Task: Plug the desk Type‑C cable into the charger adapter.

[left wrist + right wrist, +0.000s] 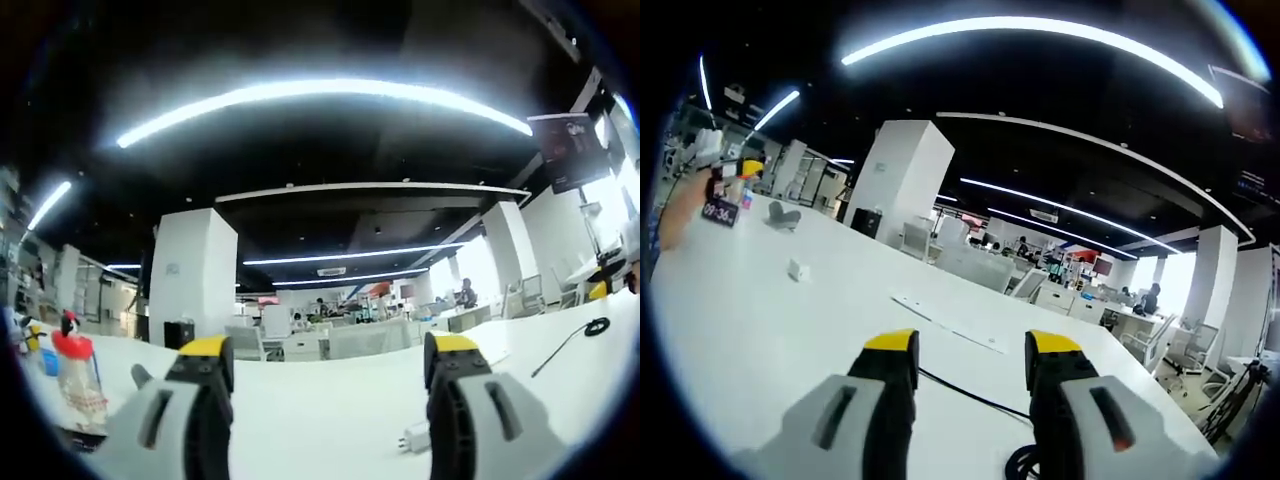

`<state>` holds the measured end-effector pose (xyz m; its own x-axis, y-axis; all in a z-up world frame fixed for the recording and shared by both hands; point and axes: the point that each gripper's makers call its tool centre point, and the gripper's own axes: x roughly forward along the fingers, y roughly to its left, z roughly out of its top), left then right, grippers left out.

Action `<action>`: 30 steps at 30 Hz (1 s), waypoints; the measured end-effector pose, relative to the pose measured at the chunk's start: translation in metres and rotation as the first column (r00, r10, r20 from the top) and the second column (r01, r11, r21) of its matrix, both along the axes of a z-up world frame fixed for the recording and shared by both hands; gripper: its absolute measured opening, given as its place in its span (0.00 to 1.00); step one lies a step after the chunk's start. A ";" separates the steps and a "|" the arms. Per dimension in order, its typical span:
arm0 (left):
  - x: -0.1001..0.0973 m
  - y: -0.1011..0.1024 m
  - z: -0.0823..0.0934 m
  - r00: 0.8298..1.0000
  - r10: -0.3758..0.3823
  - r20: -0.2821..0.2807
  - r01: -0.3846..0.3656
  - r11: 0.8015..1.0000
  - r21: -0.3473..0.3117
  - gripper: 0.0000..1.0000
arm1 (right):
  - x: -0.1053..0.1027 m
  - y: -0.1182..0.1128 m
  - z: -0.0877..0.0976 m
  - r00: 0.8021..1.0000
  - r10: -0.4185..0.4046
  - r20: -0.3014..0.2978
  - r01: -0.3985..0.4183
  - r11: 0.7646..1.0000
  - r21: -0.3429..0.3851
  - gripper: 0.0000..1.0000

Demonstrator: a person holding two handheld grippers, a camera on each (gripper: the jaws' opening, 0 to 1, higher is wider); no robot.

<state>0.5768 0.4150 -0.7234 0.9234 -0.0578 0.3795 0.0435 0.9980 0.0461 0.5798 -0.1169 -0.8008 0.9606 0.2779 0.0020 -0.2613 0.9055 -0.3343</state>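
On the white desk (330,410), a small white charger adapter (415,437) lies just left of my left gripper's right jaw. My left gripper (328,365) is open and holds nothing. A thin black cable (562,347) runs across the desk at the right and ends in a coil (597,326). In the right gripper view, the black cable (970,395) passes on the desk between the jaws of my right gripper (972,365), which is open and empty. The cable's coil (1025,462) sits low by the right jaw. The white adapter (797,270) lies farther off to the left.
A clear bottle with a red cap (70,372) stands at the desk's left. A small dark object (783,215) rests on the far left of the desk, near a hand (678,215) and a small digital display (720,212). Office desks and chairs stand beyond.
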 end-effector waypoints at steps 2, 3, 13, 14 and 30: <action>0.002 0.002 -0.002 1.000 0.008 -0.007 -0.008 1.000 0.000 0.78 | 0.000 0.000 0.000 1.000 0.002 0.000 -0.002 1.000 0.001 0.43; 0.004 0.003 -0.004 1.000 0.012 -0.015 -0.012 1.000 -0.002 0.78 | 0.000 0.000 0.000 1.000 0.002 -0.001 -0.002 1.000 0.004 0.43; 0.010 0.005 -0.010 0.998 0.023 -0.053 -0.022 1.000 0.011 0.79 | 0.001 -0.003 0.001 1.000 0.006 -0.004 -0.006 1.000 0.022 0.43; 0.010 0.004 -0.008 0.999 0.018 -0.043 -0.016 0.999 0.045 0.79 | 0.001 -0.003 0.001 1.000 0.007 -0.004 -0.006 1.000 0.023 0.43; 0.028 -0.021 -0.005 0.991 -0.036 -0.132 0.055 0.989 0.137 0.77 | -0.006 0.006 0.011 0.998 0.059 0.010 -0.059 0.997 0.050 0.43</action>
<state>0.6050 0.3941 -0.7288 0.9593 -0.1448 0.2424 0.1034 0.9790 0.1758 0.5733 -0.1104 -0.7902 0.9424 0.3335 0.0256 -0.3122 0.9044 -0.2909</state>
